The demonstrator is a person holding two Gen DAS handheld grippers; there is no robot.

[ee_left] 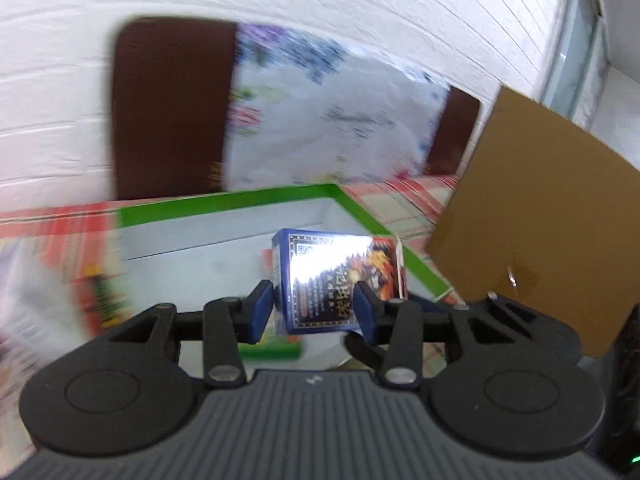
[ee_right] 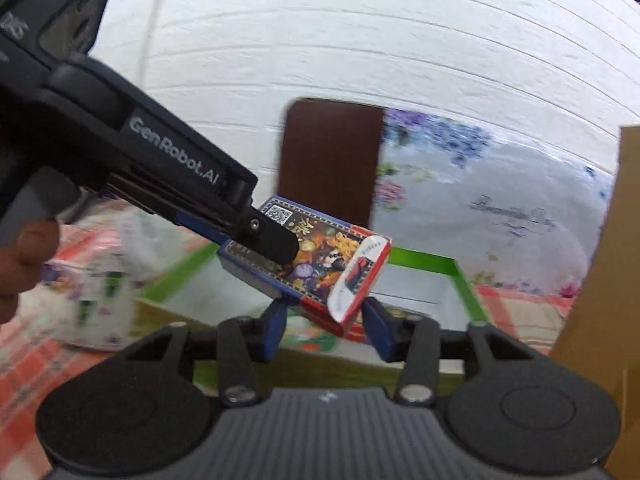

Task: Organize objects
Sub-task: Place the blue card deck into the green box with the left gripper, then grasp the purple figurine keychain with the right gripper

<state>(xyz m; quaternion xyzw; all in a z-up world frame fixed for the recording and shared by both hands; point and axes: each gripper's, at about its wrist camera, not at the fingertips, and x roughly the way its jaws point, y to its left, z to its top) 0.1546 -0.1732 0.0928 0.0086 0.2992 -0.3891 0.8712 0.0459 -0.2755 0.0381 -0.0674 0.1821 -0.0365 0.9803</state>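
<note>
Left gripper [ee_left: 315, 303] is clenched on a small blue-bordered glossy card box with a red end flap [ee_left: 334, 280], blue fingers [ee_left: 261, 305] pressing its two sides; the box is off the surface and held over the near part of the green-rimmed shallow cardboard tray with a pale grey floor [ee_left: 224, 202]. In the right wrist view the same card box [ee_right: 316, 258] hangs tilted, red flap end lowest, with the left gripper [ee_right: 276, 245] reaching in from upper left. The right gripper [ee_right: 326, 322] sits just below and in front of the box, fingers [ee_right: 380, 330] spread apart and grasping nothing; whether they touch the box I can't tell. Likely step: carrying the box into the tray, or possibly handing it over to the right side, unclear which. If placing, the next move calls for lowering the box level onto the tray floor, then releasing; the tilt needs correcting first or it may land on a corner. Something green and flat lies in the tray under the box, too blurred to name. Left of the tray, a white printed packet [ee_right: 96, 300] on the red-checked tabletop [ee_right: 28, 364]. Right of the tray, a brown cardboard flap [ee_left: 536, 216]. Beyond the tray, a dark brown chair back [ee_left: 168, 108] draped with floral white cloth [ee_left: 332, 124], white brick wall behind.
</note>
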